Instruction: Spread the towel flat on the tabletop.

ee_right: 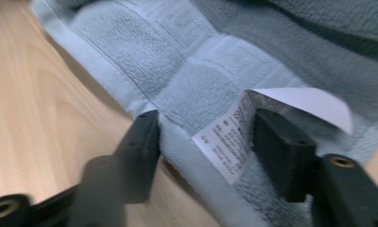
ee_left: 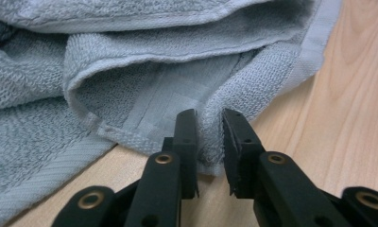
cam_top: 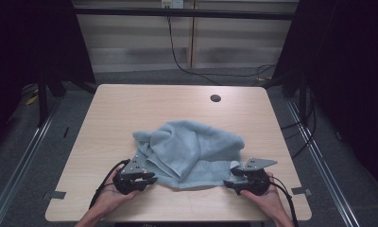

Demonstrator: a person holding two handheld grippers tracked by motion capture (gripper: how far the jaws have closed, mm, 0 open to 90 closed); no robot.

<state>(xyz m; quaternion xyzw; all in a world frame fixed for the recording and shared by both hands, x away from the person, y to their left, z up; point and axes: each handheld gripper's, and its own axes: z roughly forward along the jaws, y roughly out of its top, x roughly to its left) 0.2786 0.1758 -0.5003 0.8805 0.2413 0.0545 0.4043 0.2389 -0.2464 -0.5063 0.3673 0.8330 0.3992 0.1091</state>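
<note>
A light blue towel (cam_top: 192,149) lies crumpled on the wooden table (cam_top: 130,109), its near hem toward the person. My left gripper (cam_top: 149,178) is at the towel's near left corner. In the left gripper view its jaws (ee_left: 209,118) stand close together with a fold of the towel (ee_left: 130,56) pinched between them. My right gripper (cam_top: 228,183) is at the near right corner. In the right gripper view it (ee_right: 208,118) is open, its jaws straddling the towel hem (ee_right: 177,71) and a white care label (ee_right: 225,142), which curls up beside one jaw.
A round cable hole (cam_top: 215,98) sits near the table's far edge. Bare wood runs along the left, right and far sides of the towel. Black cables (cam_top: 187,66) trail on the floor behind the table. Dark curtains flank both sides.
</note>
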